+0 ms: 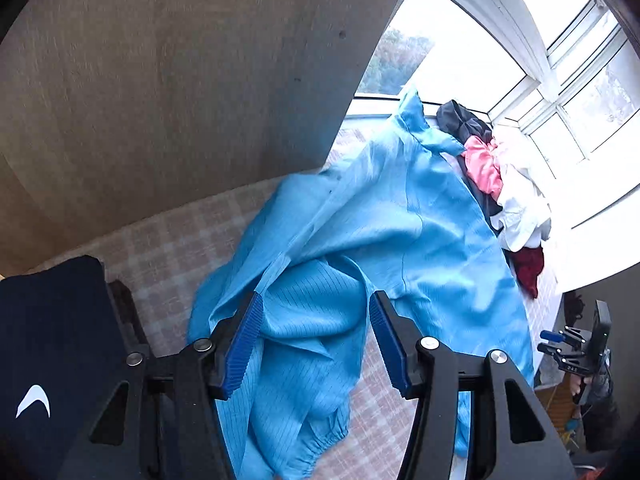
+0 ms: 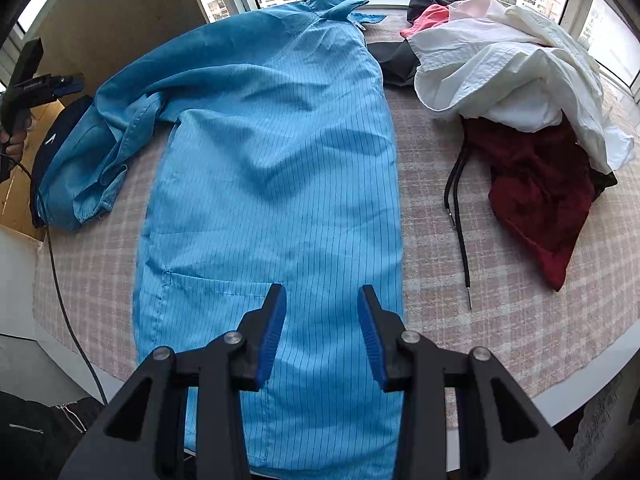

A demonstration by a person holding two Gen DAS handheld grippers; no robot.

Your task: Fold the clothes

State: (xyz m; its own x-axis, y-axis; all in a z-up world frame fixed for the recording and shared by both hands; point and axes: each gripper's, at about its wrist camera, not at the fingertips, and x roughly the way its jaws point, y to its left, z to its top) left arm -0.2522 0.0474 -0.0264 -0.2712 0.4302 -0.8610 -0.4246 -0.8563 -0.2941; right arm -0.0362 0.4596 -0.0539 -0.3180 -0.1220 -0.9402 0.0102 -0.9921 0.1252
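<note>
Blue pinstriped coat (image 2: 272,168), nearest item: spread lengthwise on the checked table cover (image 2: 460,280), hem directly beneath the right gripper (image 2: 322,336), which hovers level over it with jaws parted and nothing between them. Left gripper (image 1: 316,344): released, jaws wide, tilted down over the coat's bunched sleeve (image 1: 304,360), navy garment (image 1: 52,340) beside its left finger. Unfolded pile (image 2: 512,80), white, maroon, pink and dark pieces, ahead and right of the right gripper.
</note>
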